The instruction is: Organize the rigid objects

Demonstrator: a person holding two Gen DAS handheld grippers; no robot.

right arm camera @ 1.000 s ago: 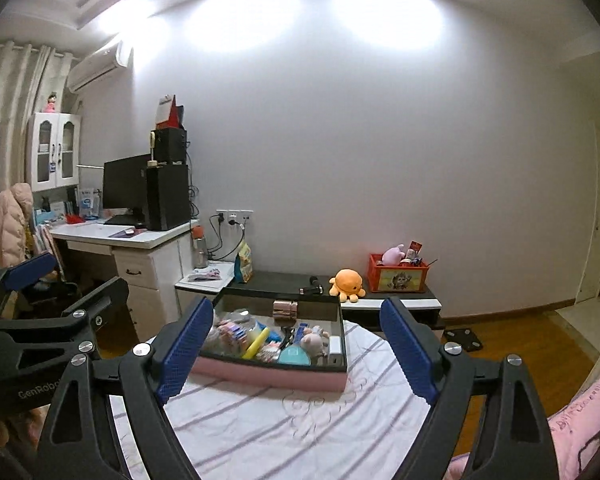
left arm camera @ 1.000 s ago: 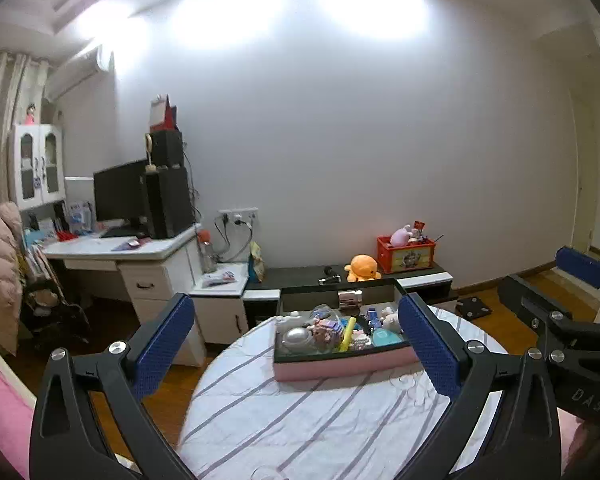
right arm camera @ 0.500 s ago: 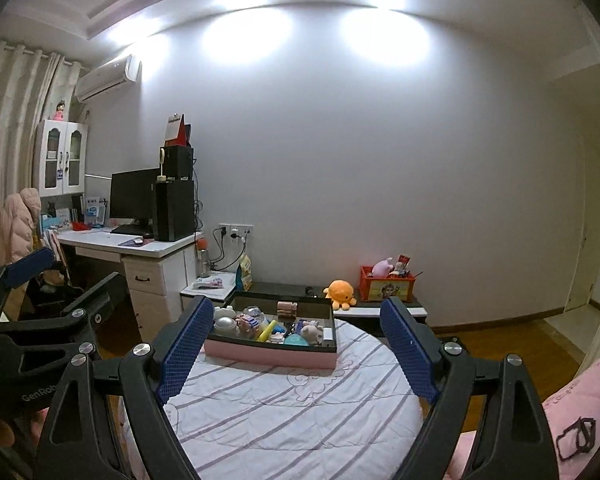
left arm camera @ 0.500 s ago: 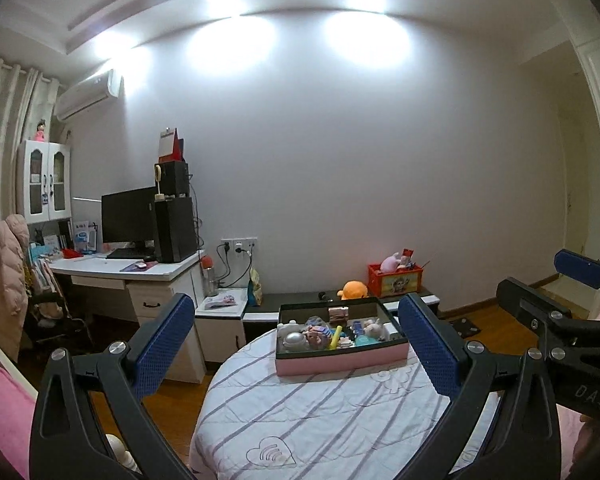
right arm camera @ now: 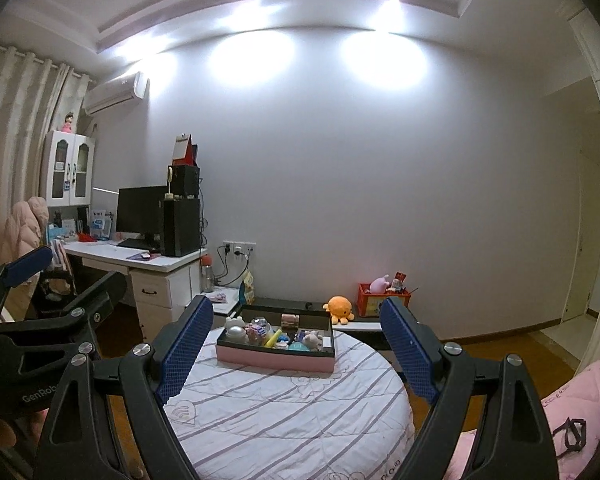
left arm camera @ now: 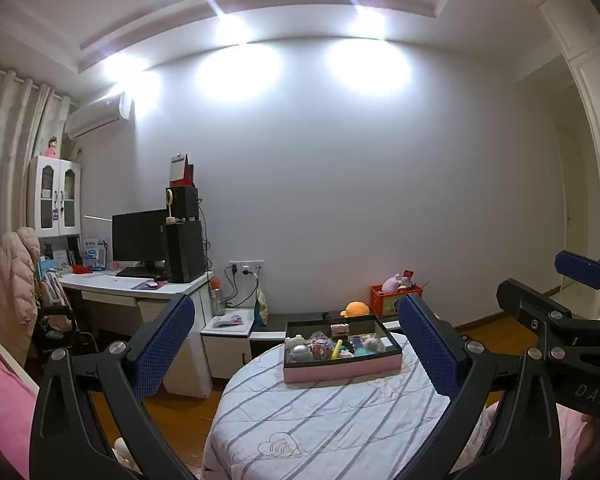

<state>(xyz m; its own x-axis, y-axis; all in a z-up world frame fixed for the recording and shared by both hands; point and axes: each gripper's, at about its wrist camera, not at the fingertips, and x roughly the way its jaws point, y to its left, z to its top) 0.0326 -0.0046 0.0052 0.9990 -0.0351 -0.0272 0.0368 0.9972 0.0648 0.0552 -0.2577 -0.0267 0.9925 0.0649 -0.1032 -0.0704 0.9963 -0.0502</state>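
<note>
The pink tray is sitting on the far part of the round table, which is covered with a striped white cloth. The tray is a shallow rectangular box with a pink outer wall and a dark inner rim. Its long axis is running across both views, roughly parallel to the back wall; in the left wrist view the right end is lying slightly farther back, in the right wrist view the left end.

Small rigid objects are lying inside the tray in a loose cluster. A silver ball is resting at the left end, a yellow stick is leaning diagonally near the middle, and a teal dome is sitting toward the right. The remaining pieces are too small to identify.

The left gripper is pointing level toward the tray. Its jaws are standing wide apart, with nothing between the blue pads. The tray is lying well ahead of the fingertips, framed between them and apart from both.

The right gripper is pointing slightly downward at the same tray. Its jaws are also standing wide apart and holding nothing. The tray is appearing between the two pads, well beyond them, with bare cloth lying between tray and fingertips.

Each gripper is showing at the edge of the other's view, so the two are being held side by side.

An orange plush octopus and a red crate are sitting on the low cabinet behind the table.
</note>
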